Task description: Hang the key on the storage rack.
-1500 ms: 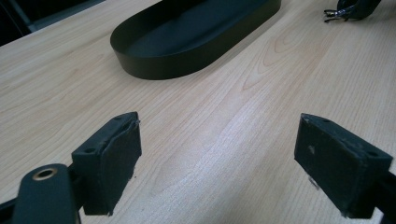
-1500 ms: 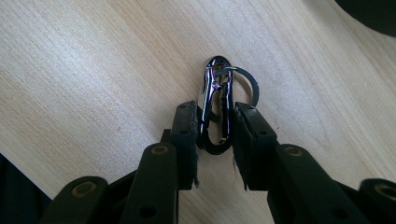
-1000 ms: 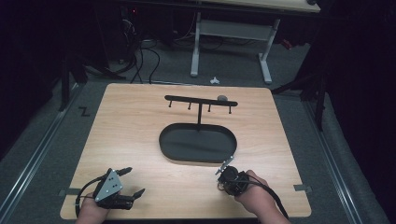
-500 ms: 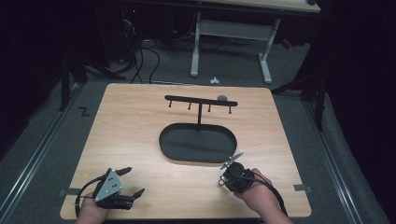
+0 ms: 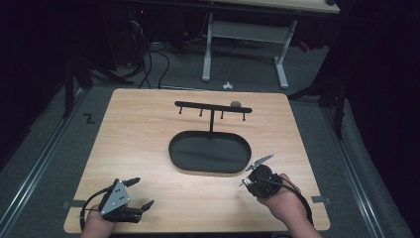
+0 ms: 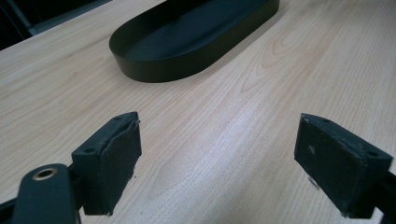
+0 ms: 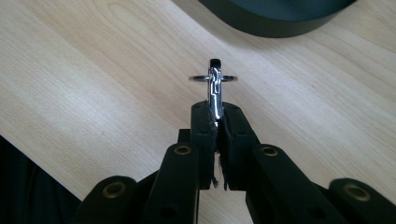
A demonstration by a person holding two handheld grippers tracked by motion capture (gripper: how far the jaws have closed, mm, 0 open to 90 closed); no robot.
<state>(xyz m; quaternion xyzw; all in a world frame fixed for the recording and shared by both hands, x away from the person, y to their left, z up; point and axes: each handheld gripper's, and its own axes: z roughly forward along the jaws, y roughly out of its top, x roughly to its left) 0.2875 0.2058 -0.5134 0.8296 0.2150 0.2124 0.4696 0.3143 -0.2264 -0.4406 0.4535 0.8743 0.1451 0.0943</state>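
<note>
Right gripper [image 7: 216,122] has its jaws pressed together on a small silver metal clasp [image 7: 215,88], which stands up out of the pads edge-on with a thin ring at its far end; in the high view the right gripper [image 5: 258,179] sits at the near right of the wooden table [image 5: 148,148], just beside the black oval tray [image 5: 210,151]. Behind the tray stands a black rack [image 5: 213,107] with a crossbar and small pegs.

Such a clasp is probably light, rigid and slick (bare metal against worn pads), so it could twist or slip if held by the tip alone. Holding it across the flat body, with the ring left free, looks the safest way to take it.

Left gripper [image 5: 130,199] rests at the near left of the table with its jaws spread wide and nothing between the pads [image 6: 116,154].
</note>
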